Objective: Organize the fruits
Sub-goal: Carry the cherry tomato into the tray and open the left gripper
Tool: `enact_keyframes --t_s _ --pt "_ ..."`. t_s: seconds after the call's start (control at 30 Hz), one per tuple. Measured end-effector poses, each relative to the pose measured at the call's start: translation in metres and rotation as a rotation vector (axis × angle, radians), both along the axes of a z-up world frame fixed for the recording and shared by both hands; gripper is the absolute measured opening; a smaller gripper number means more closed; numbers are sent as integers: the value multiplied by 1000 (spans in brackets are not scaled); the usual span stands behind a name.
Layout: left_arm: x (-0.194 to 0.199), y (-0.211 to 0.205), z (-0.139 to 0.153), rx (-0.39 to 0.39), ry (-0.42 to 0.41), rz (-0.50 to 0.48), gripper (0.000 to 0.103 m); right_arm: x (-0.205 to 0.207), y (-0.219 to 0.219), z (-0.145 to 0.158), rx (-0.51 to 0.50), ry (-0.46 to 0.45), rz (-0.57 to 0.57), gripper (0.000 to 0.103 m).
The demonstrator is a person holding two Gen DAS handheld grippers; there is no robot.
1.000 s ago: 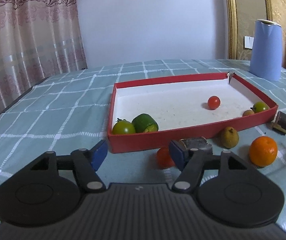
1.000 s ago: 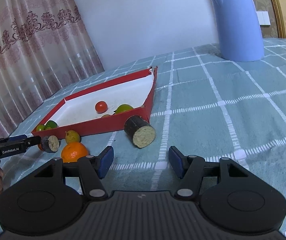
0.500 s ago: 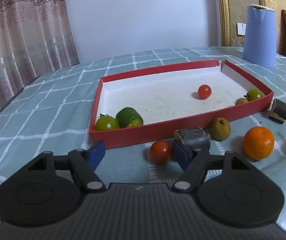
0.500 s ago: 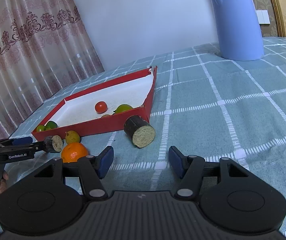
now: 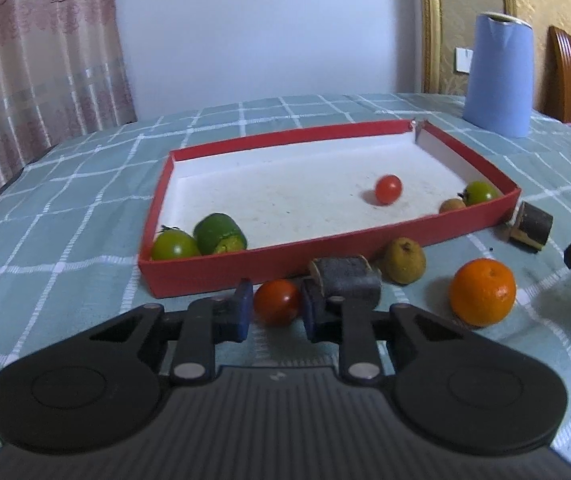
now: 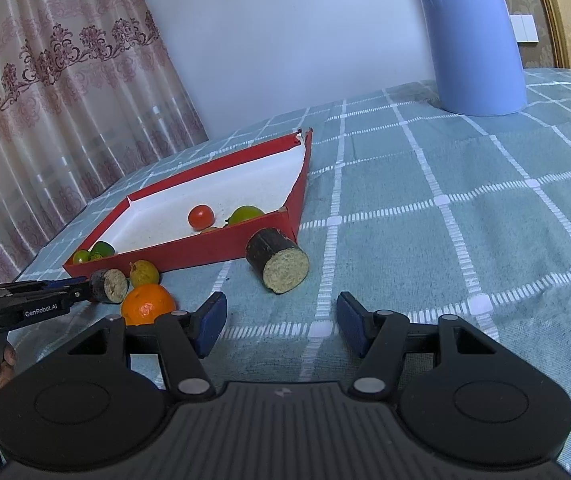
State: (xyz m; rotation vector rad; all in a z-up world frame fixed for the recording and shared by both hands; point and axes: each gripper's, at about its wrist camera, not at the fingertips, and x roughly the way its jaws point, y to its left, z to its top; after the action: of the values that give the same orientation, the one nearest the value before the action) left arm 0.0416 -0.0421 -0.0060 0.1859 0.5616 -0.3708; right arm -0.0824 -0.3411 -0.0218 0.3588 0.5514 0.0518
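My left tool (image 5: 276,307) is clamped on the red tomato (image 5: 277,302) (beside the red tray (image 5: 385,240)); my right tool (image 6: 281,326) hangs half open, holding nothing

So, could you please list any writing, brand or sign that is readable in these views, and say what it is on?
"GenRobot.AI": white lettering on the side of the left gripper, seen from the right wrist view.
Faint marking near the top of the blue jug: too blurred to read.
Small embossed emblem on each gripper's body: a mark only, with no legible words.

Red tomato (image 5: 276,302) beside red tray (image 5: 245,266)
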Motion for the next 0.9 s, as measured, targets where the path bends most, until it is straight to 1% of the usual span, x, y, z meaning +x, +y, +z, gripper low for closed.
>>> enact_keyframes --t_s 0.1,0.2,0.33,0.47,0.6,0.63,0.67,0.7,0.73,0.77,0.8,0.87,0.9 --pt "-1 5 8 -34 -15 0 23 0 1 -1 1 3 0 60" --pt "2 1 20 -29 -50 4 23 1 0 -1 7 2 2 62" --pt "21 -8 31 -29 -66 25 23 2 -2 -2 15 3 2 62" --pt "40 -20 32 -20 -63 54 23 1 -3 -3 27 2 2 62" --pt "46 -27 31 -7 -76 82 24 2 -4 -3 33 3 3 62" --pt "46 -27 31 -9 -79 94 31 2 -5 -3 37 3 3 62" --pt "44 -25 32 -9 -87 109 55 1 -5 -3 40 2 3 62" --pt "41 -22 33 -13 -106 128 82 1 -5 -4 43 2 3 62" --pt "36 -19 35 -16 -138 154 90 1 -6 -3 45 1 3 62" --pt "32 -17 38 -17 -166 173 94 1 -6 -3 47 1 3 62" --pt "28 -14 40 -18 -181 175 94 1 -7 -4 48 1 3 62" --pt "19 -7 42 -17 -192 174 94 1 -7 -4 48 1 3 62" --pt "14 -3 41 -3 -192 199 96 1 -6 -3 47 2 3 62"
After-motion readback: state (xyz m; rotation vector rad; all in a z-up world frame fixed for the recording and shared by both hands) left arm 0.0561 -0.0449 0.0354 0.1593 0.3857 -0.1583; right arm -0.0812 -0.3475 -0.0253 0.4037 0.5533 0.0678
